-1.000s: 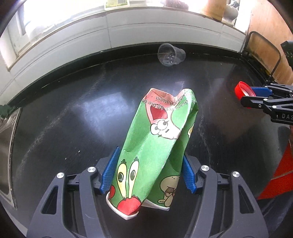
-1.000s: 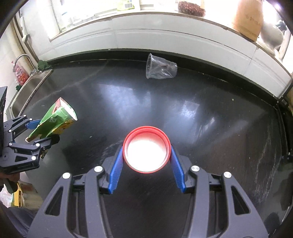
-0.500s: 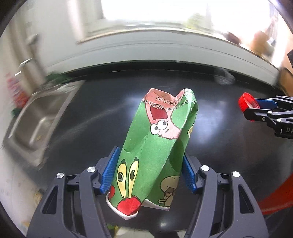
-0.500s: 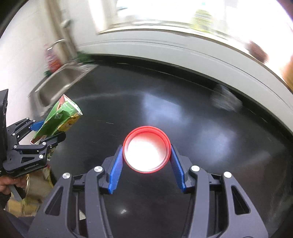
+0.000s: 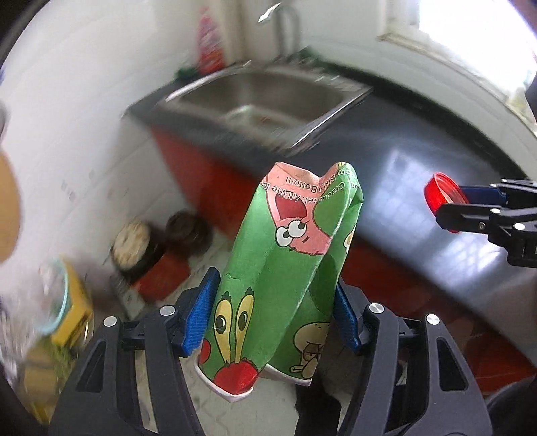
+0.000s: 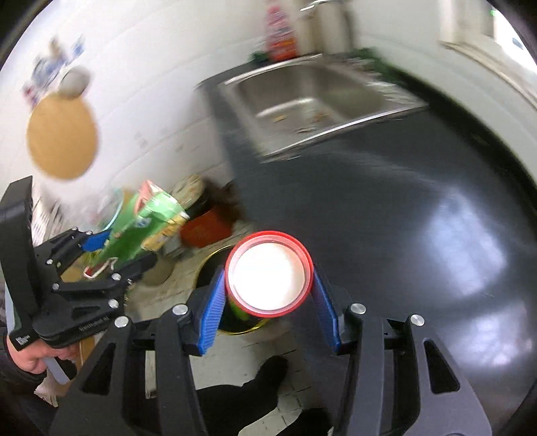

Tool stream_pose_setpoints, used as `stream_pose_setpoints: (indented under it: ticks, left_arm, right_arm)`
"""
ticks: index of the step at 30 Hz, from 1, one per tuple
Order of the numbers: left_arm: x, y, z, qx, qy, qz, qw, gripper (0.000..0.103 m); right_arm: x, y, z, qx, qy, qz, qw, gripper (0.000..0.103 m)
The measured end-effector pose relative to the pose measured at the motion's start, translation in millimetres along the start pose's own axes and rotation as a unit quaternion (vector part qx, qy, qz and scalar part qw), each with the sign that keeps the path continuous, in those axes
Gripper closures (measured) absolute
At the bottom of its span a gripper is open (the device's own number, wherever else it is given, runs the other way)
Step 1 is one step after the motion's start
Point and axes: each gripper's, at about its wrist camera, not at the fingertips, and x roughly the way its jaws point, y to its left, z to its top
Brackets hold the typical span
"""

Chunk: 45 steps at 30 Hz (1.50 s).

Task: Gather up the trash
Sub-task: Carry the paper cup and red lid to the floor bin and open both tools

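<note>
Here the left gripper (image 5: 273, 323) was squeezed tight on a squashed green paper cup (image 5: 285, 268) with cartoon faces and the word "Bottom", while the right gripper (image 6: 268, 302) was clamped on a red lid (image 6: 269, 274) above the floor.

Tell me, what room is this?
Probably a kitchen: a steel sink with a tap is set into a dark counter, and a soap bottle stands behind it.
</note>
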Motion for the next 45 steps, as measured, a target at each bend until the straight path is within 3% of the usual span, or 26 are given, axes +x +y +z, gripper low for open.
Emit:
stream_pose_setpoints:
  ticks: [8,18,28,29,31,32,41,45]
  left_arm:
    - [30.2,53.7,-59.5,-0.053,0.056,0.000,0.9970,0.041]
    - [88.1,80.0,-57.4,-0.052,0.079,-0.019,0.9954,0.041]
    - [102.1,83.8,-50.3,-0.043,0.085,-0.034,0.9949,0.037]
    - [103.1,84.0,-51.0,-0.041,0.087,-0.032,0.9949,0.035]
    - [104.1,84.4,-51.3,-0.041,0.088,-0.027,0.9949,0.017]
    - [102.4,84.1,-51.7,-0.042,0.085,-0.025,0.9952,0.016]
    - [96.6,80.7,-47.4,-0.038,0.078,-0.032,0.9957,0.016]
    - [88.6,70.0,-37.0,-0.024,0.068,-0.035,0.9968,0.016]
  right_arm:
    - [75.2,66.5,-9.3,-0.045,0.076,0.026,0.996,0.054]
    - [140.1,74.0,10.7,-0.041,0.117,0.010,0.992,0.053]
    - [152.5,73.2,26.5,-0.037,0.118,0.006,0.992,0.053]
    - [153.4,73.8,27.3,-0.038,0.119,0.006,0.992,0.049]
    - [151.2,73.0,27.0,-0.037,0.118,0.006,0.992,0.032]
    - [149.9,72.4,27.9,-0.037,0.116,0.006,0.993,0.028]
    - [136.2,70.9,30.6,-0.037,0.103,0.005,0.994,0.028]
    - [103.4,57.2,32.8,-0.023,0.075,-0.002,0.997,0.028]
